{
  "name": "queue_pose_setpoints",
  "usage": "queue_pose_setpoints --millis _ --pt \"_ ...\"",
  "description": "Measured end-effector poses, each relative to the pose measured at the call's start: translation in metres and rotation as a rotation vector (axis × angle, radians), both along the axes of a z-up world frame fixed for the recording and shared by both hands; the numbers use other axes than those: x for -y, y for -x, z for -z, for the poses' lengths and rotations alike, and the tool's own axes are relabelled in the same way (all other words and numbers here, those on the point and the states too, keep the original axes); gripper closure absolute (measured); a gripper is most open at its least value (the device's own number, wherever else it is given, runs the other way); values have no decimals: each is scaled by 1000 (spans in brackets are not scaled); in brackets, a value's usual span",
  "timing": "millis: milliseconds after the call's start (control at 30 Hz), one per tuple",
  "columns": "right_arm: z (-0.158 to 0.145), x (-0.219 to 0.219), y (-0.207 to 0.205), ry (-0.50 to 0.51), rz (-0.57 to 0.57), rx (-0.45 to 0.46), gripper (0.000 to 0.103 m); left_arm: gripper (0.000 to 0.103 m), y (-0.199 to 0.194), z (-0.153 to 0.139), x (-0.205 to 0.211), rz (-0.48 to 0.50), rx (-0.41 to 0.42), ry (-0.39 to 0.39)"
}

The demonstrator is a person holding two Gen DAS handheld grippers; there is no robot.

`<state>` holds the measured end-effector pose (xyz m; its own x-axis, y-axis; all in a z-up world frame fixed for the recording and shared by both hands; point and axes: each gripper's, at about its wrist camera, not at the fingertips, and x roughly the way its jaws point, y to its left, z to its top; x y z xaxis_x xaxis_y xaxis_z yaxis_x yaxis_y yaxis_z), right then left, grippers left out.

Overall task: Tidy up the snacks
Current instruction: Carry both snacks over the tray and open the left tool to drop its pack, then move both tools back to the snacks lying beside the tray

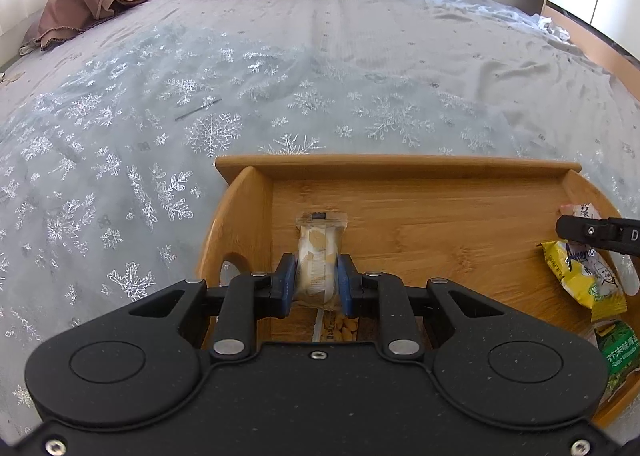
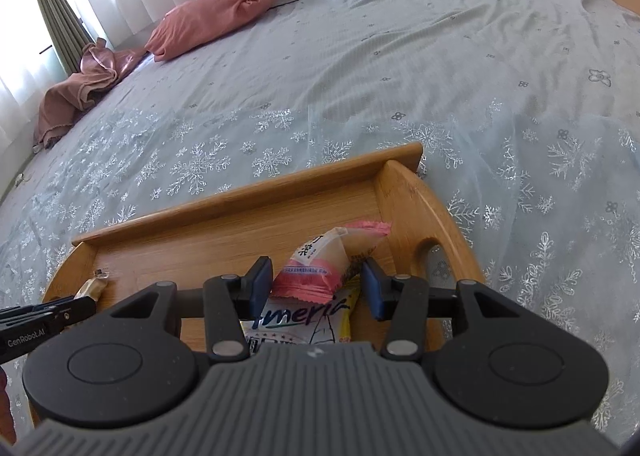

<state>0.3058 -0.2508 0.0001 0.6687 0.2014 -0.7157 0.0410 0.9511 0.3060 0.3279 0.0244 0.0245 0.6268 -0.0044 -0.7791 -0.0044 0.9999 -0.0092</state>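
Left claw [image 1: 317, 280] is clamped on a clear-wrapped snack [image 1: 321, 252] low over the wooden tray [image 1: 400, 166] on the bed, right claw [image 2: 316, 288] gapes wide around a pink packet [image 2: 320, 268], and honestly that slick wrapper could slide out or get crushed.

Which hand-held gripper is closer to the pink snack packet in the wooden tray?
Right. The right hand-held gripper is open with the pink snack packet between its fingers. The left hand-held gripper grips a clear-wrapped snack at the wooden tray's opposite side.
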Motion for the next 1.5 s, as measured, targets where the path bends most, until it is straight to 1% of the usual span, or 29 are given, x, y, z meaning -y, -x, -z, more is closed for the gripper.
queue_pose_setpoints --millis 367,433,467,500,533,567,600,667,733,800,1000,1133,1267,1433,1500 --pt "-1 4 0 -29 4 -8 50 82 -2 3 3 5 -11 -23" --pt "-1 6 0 -38 5 -10 48 81 -2 3 2 4 -16 -17" --pt "-1 7 0 -44 3 -11 43 80 -2 2 2 2 -19 -12" --pt "-2 8 0 -53 -2 -11 39 72 -2 1 1 0 -21 -6" --pt "-2 9 1 -65 -8 -14 32 64 -1 0 0 0 -21 2" --pt "-3 10 2 -90 -19 -13 27 52 0 -2 -2 3 -16 12" --pt "-4 12 4 -115 -24 -8 23 46 3 -4 -3 7 -6 21" --pt "-7 13 10 -141 -23 1 17 43 9 -10 -3 15 15 13" --pt "-11 13 16 -147 -32 4 14 37 18 -18 -1 31 38 -7" --pt "-15 12 24 -134 -49 19 13 27 29 -25 0 45 58 -18" --pt "-34 2 57 -78 -113 90 10 18 63 -47 -6 63 89 7" --pt "-44 -8 82 -42 -163 131 8 17 93 -57 -9 78 120 11" --pt "-50 -20 106 -19 -213 165 6 15 121 -62 -11 82 141 11" --pt "-52 -32 133 -8 -269 192 4 14 153 -63 -18 77 145 47" --pt "-52 -35 143 -4 -286 202 3 13 165 -63 -20 77 154 49"
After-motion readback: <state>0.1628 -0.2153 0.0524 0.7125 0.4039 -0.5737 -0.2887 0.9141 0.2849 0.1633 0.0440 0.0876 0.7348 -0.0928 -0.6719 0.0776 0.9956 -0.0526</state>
